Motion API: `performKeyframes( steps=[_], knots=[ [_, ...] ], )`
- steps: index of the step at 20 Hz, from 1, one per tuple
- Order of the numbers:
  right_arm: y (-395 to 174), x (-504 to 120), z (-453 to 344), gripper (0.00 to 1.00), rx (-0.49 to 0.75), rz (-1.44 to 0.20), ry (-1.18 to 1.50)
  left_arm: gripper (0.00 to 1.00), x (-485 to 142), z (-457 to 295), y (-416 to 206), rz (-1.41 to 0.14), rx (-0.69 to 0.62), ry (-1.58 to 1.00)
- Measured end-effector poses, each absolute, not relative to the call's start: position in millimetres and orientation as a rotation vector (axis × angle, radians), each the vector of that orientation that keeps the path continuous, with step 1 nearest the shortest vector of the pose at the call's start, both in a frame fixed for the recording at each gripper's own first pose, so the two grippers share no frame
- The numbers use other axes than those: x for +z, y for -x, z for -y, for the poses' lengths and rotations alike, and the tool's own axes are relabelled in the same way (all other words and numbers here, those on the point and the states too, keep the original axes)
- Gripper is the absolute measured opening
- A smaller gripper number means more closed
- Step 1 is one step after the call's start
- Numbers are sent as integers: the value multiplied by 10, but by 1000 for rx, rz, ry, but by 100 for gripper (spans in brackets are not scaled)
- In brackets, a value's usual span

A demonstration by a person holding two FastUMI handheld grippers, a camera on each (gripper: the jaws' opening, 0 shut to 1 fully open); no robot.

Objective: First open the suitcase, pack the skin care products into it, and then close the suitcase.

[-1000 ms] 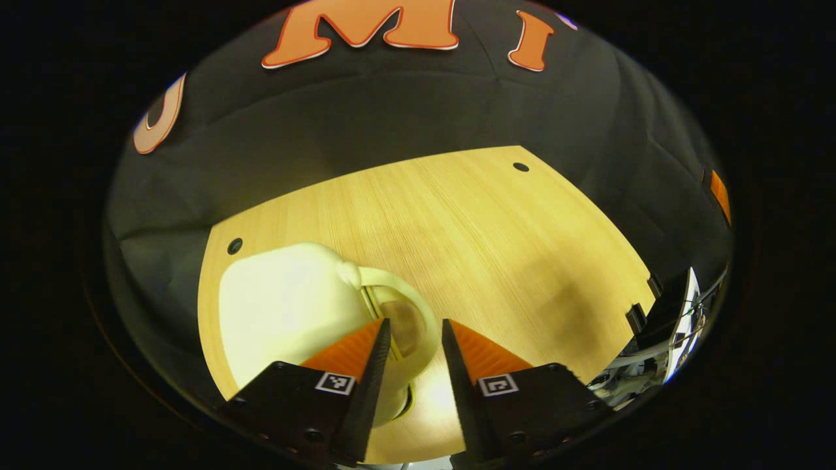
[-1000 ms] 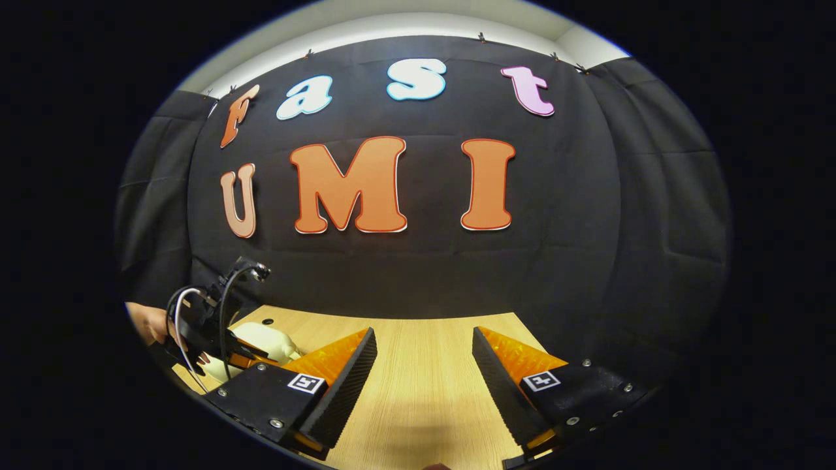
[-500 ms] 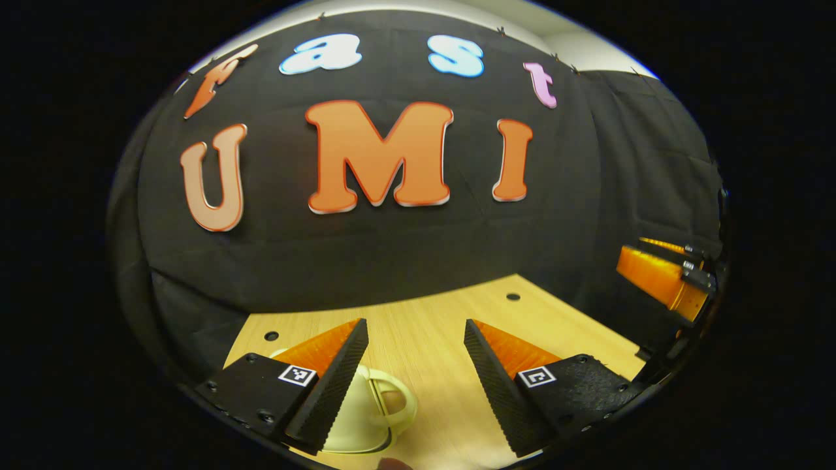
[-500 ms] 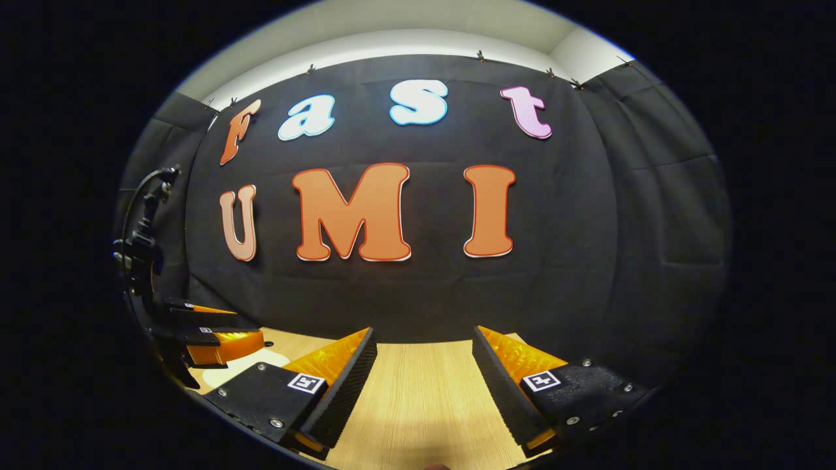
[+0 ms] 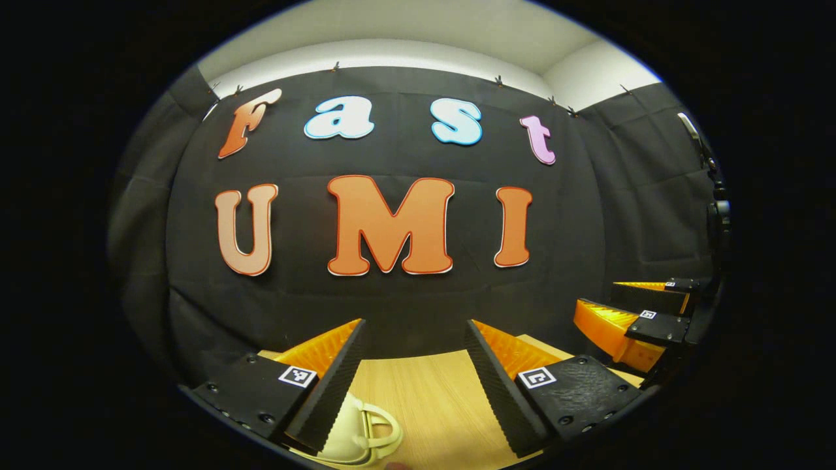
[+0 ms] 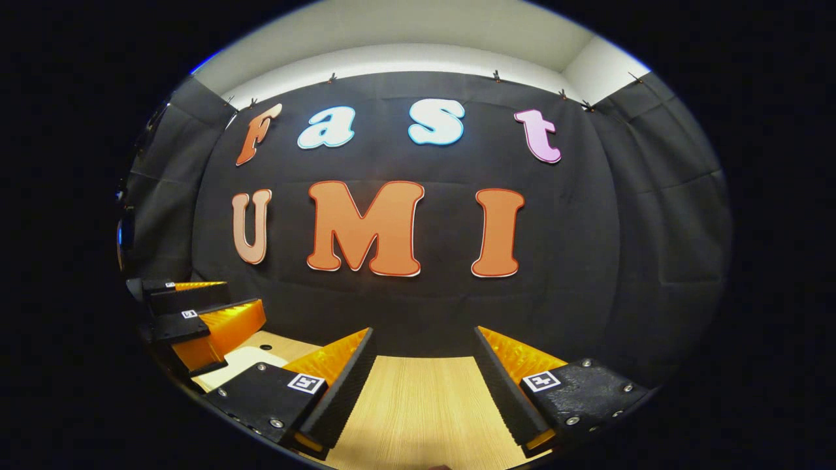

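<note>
Black cloth backs a pale wooden table (image 5: 424, 398), and both grippers are held level above it, pointing at the wall. On the left, the left gripper (image 5: 415, 382) has its fingers spread apart with nothing between them, the cream suitcase (image 5: 356, 427) lying closed just below its left finger. To the right, the right gripper (image 6: 424, 385) likewise stands apart and empty.

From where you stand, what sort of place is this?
Probably a recording booth, not a home: black cloth covers the walls, a bare wooden table stands before it, and a hand-held gripper hangs open over a small cream suitcase.
</note>
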State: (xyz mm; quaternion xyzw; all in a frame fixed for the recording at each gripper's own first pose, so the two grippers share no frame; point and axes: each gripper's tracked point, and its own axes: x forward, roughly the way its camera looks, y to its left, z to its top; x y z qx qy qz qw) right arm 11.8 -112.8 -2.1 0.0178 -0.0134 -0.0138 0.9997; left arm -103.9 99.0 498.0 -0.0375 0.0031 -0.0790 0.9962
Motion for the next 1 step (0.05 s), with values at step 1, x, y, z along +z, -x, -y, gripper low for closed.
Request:
performKeyframes(
  steps=[1],
  knots=[
    [-118,-17,1137,89,-38,37,-30,96,4955,-1000,1107,9,-146,72]
  ],
)
